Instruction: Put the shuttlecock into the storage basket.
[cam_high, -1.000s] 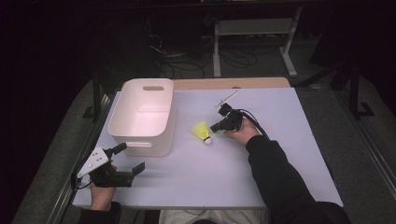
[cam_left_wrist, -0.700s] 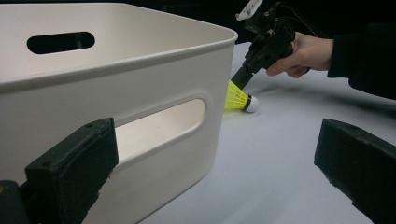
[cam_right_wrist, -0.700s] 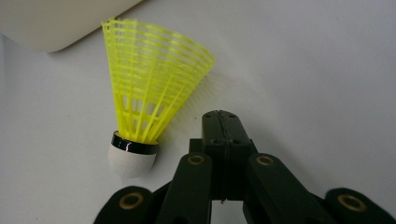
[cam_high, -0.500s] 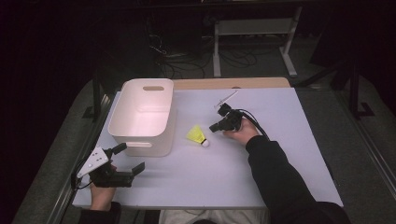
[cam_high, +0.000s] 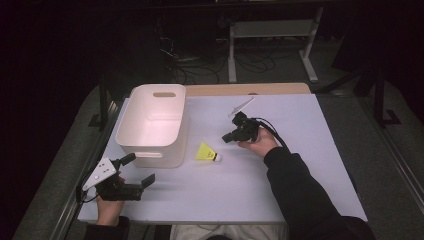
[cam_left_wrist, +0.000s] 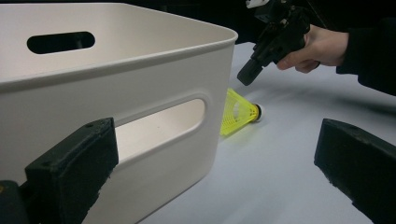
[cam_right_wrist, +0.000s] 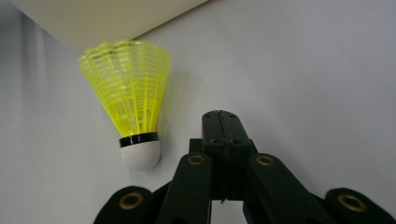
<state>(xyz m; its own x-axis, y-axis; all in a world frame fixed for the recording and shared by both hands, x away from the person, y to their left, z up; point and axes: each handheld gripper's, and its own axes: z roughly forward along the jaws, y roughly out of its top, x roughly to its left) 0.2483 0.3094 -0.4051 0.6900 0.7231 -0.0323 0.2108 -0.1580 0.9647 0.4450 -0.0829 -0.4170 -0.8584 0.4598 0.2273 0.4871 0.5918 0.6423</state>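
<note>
A yellow shuttlecock (cam_high: 207, 152) with a white cork tip lies on its side on the white table, just right of the white plastic bin (cam_high: 134, 134). My right gripper (cam_high: 227, 137) hovers a little to its right, shut with nothing in it; in the right gripper view its closed jaws (cam_right_wrist: 220, 116) point past the shuttlecock (cam_right_wrist: 132, 107), whose cork lies just left of them. My left gripper (cam_high: 138, 170) rests near the table's front left, open and empty. The left gripper view looks between its fingers (cam_left_wrist: 77, 163) at the bin (cam_left_wrist: 140, 74), the shuttlecock (cam_left_wrist: 238, 113) and the right gripper (cam_left_wrist: 247, 74) beyond.
The bin is empty, with handle slots in its end walls. A wooden strip (cam_high: 250, 89) runs along the table's far edge. Beyond it the floor is dark, with cables and a metal stand (cam_high: 272, 30).
The shuttlecock has shifted left toward the bin and now lies apart from the right gripper, which stayed near its place. The left gripper has not moved.
</note>
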